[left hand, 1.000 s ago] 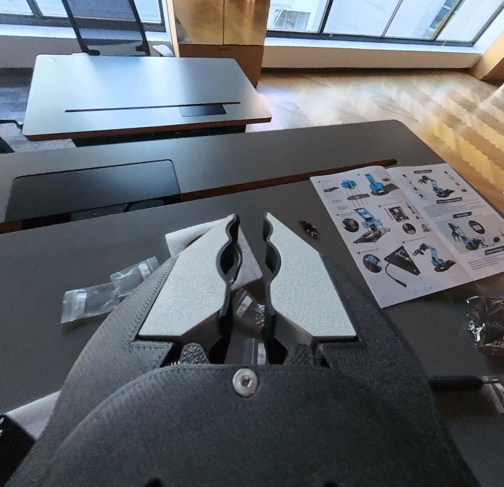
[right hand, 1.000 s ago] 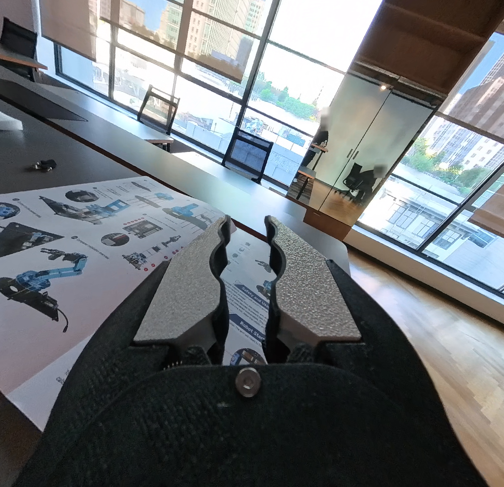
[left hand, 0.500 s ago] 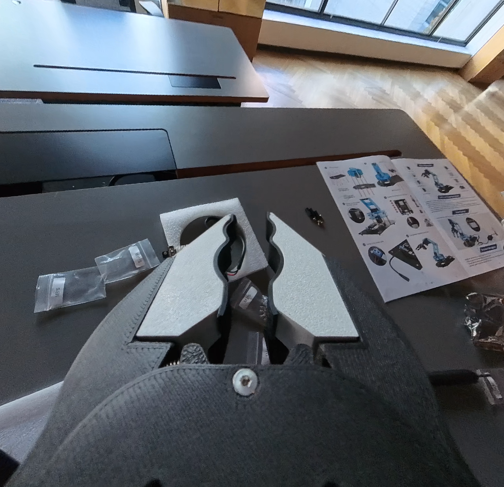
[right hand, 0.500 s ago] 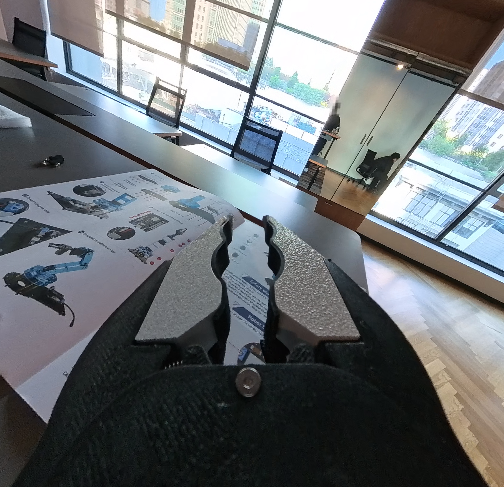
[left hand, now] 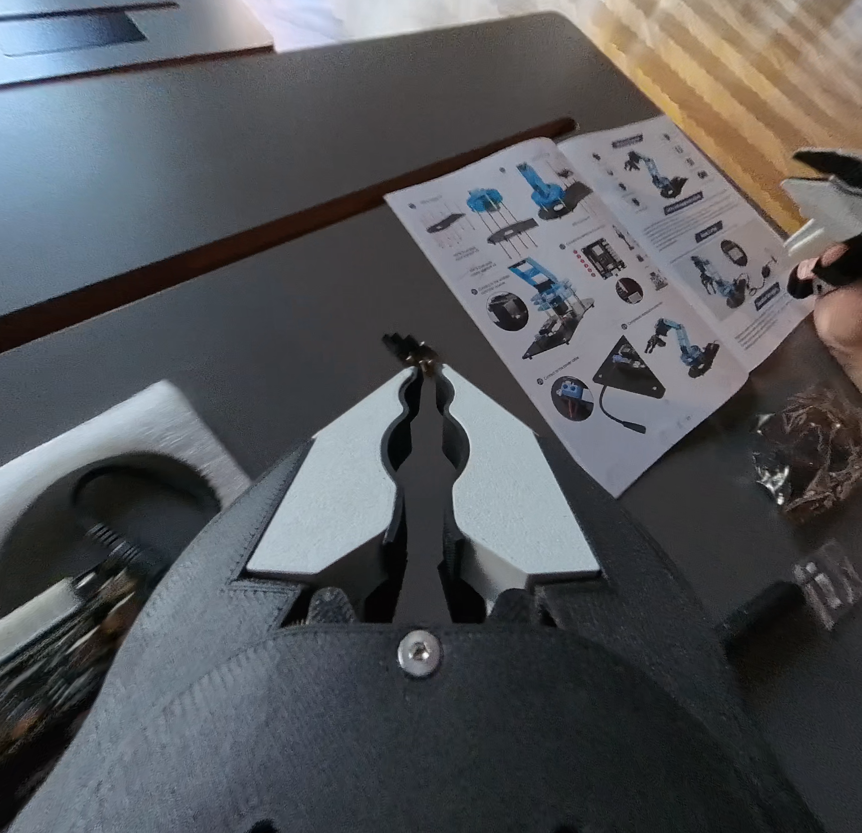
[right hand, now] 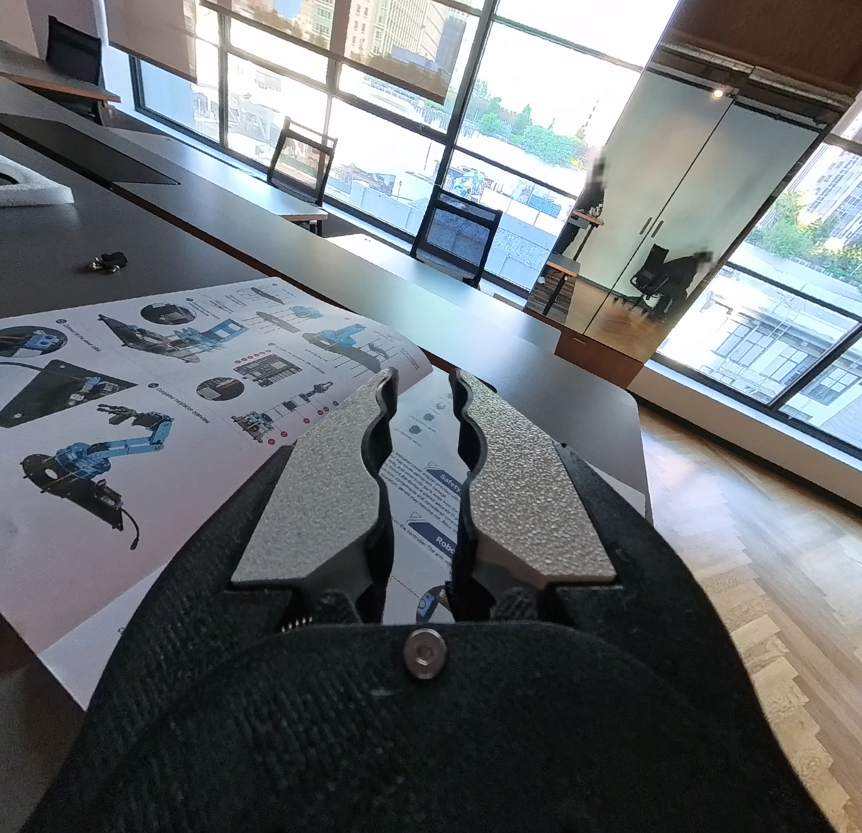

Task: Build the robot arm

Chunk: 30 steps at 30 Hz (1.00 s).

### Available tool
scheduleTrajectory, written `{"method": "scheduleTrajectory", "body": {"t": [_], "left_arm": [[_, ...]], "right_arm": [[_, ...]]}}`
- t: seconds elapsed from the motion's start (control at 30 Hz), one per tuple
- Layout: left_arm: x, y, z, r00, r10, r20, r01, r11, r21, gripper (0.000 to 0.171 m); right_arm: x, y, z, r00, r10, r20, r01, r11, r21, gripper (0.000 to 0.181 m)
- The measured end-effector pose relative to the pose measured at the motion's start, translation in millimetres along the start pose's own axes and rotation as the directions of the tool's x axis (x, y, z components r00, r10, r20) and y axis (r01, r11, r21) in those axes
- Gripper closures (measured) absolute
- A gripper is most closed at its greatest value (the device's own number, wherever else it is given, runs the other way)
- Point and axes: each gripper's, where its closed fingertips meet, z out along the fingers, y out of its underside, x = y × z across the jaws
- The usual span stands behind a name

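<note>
My left gripper [left hand: 427,371] hovers low over the dark table [left hand: 280,297]. Its jaws stand a narrow gap apart, with the tips right at the near end of a small black and brass part [left hand: 409,348] lying on the table. That part also shows far left in the right wrist view [right hand: 107,261]. My right gripper [right hand: 424,379] is open and empty, held above the right page of an open illustrated manual [right hand: 163,390]. The manual [left hand: 606,297] lies right of the small part. The right gripper [left hand: 830,204], with a hand, shows at the right edge.
A white foam block [left hand: 140,428] holding a black round part sits at the left, with a circuit board [left hand: 46,624] below it. A crumpled foil bag [left hand: 816,456] and a black tool handle [left hand: 746,624] lie at the right. Desks, chairs [right hand: 457,241] and windows stand beyond. The gap from one gripper's tips to the other's is roughly 35 cm.
My left gripper has swung right and forward from over the foam block to the small part, and its jaws have narrowed. The right gripper has dropped slightly toward the manual.
</note>
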Motion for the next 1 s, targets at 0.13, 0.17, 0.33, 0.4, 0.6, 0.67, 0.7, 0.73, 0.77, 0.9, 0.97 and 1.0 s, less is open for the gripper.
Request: {"method": "scheduleTrajectory", "body": {"t": [0.13,0.17,0.33,0.4,0.6,0.67,0.7,0.73,0.77,0.9,0.97,1.0], "left_arm": [[-12,31,42,0.996,0.065,0.066,-0.054,0.987,-0.150,0.164],[-11,36,50,0.995,0.073,0.061,-0.062,0.983,-0.174,0.162],[-7,40,63,0.987,0.145,0.066,-0.131,0.976,-0.176,0.161],[-4,38,65,0.986,0.156,0.059,-0.145,0.978,-0.151,0.160],[-2,41,72,0.982,0.182,0.045,-0.172,0.970,-0.170,0.162],[-3,40,74,0.980,0.193,0.050,-0.183,0.969,-0.164,0.162],[-4,39,74,0.979,0.194,0.055,-0.183,0.969,-0.163,0.162],[-4,39,74,0.979,0.197,0.051,-0.186,0.969,-0.165,0.162],[-3,39,75,0.978,0.201,0.048,-0.191,0.968,-0.164,0.162],[-5,38,76,0.971,0.230,0.060,-0.218,0.962,-0.164,0.167],[-6,38,76,0.968,0.243,0.066,-0.230,0.959,-0.166,0.170],[-6,39,76,0.967,0.245,0.064,-0.231,0.959,-0.166,0.171]], "right_arm": [[0,0,0,1.000,0.006,0.010,-0.006,1.000,0.002,0.159],[0,1,0,1.000,0.013,0.013,-0.013,1.000,0.002,0.160],[3,1,0,0.999,0.047,0.023,-0.048,0.999,0.008,0.159],[4,1,0,0.998,0.060,0.023,-0.060,0.998,0.013,0.159],[4,1,0,0.997,0.069,0.030,-0.069,0.997,0.014,0.159],[4,1,0,0.997,0.069,0.034,-0.069,0.998,0.014,0.159],[3,1,0,0.997,0.068,0.035,-0.069,0.998,0.014,0.159],[3,1,0,0.997,0.068,0.036,-0.068,0.998,0.013,0.159],[3,1,0,0.997,0.068,0.039,-0.069,0.998,0.012,0.159],[2,3,1,0.997,0.067,0.043,-0.067,0.998,0.005,0.159],[2,3,1,0.997,0.067,0.043,-0.068,0.998,0.006,0.159],[2,3,1,0.997,0.068,0.043,-0.068,0.998,0.006,0.159]]}}
